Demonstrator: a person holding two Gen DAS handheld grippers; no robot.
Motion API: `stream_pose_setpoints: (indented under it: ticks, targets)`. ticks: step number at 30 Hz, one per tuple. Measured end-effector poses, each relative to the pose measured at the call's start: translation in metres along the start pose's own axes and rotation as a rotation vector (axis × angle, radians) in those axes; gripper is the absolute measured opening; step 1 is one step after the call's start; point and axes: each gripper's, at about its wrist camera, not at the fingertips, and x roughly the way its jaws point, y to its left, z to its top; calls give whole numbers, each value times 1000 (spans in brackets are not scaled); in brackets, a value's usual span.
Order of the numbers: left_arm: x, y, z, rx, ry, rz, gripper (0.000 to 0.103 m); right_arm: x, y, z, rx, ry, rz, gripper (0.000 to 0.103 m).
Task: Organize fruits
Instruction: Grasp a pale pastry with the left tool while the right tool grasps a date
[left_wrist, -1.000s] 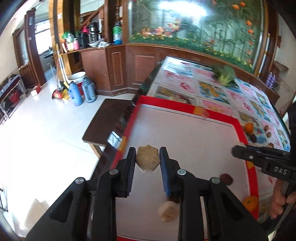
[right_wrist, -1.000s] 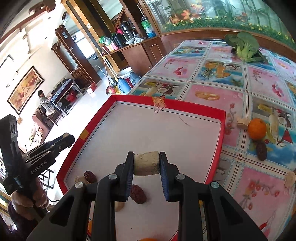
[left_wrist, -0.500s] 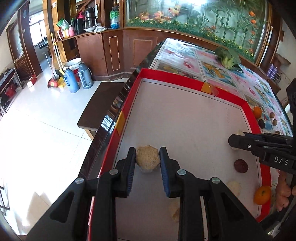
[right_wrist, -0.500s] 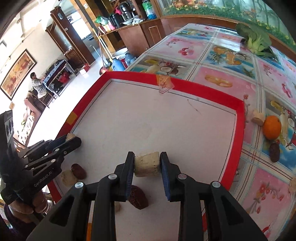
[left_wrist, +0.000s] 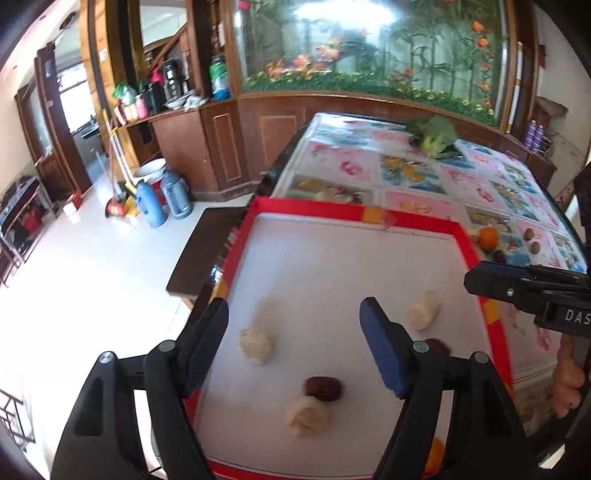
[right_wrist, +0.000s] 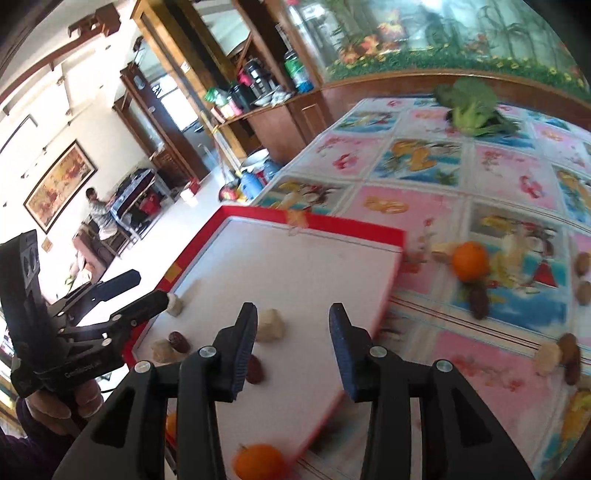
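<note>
A white tray with a red rim (left_wrist: 354, 216) (right_wrist: 314, 218) lies on the table. In the left wrist view my left gripper (left_wrist: 293, 334) is open and empty above the tray's near left part. A pale rough piece (left_wrist: 255, 341) lies below it, another pale piece (left_wrist: 306, 415) and a dark red date (left_wrist: 324, 387) nearer, a third pale piece (left_wrist: 424, 314) to the right. My right gripper (right_wrist: 291, 345) is open and empty over the tray's near edge, beside a pale piece (right_wrist: 270, 325) and a date (right_wrist: 255, 369).
An orange (right_wrist: 470, 260), dates (right_wrist: 479, 297) and pale pieces (right_wrist: 548, 356) lie on the patterned tablecloth right of the tray. Another orange (right_wrist: 258, 461) sits at the tray's near corner. A leafy green vegetable (right_wrist: 471, 105) lies at the table's far end. The floor drops off left.
Both grippers opened and let go of their pale pieces, which now lie on the tray. Both grippers pulled back and up from the tray.
</note>
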Motion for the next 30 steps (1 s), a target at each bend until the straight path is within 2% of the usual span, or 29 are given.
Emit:
stream_pose_setpoints:
  ticks: [8,16,20,24,27,30]
  targets:
    - [-12,-73,0,136,-4,-109,75,-60,-65,-32,64,-59,-130,40]
    - [-22,-156,-2,284,8,-215,75,-97,-125,-52,156,-77,-247,40]
    - [-22,-195,-4,355,23,-264,74,-99,-140,-50,165,-68,-260,40]
    - [-12,-227,-3,399,46,-298,74,-86,-142,-43,114,-32,-310,40]
    - [-3,-248,-1,424,64,-322,74,-78,-147,-41,100,-11,-306,39]
    - [12,-263,2,436,90,-336,74,-69,-146,-39,75,9,-318,32]
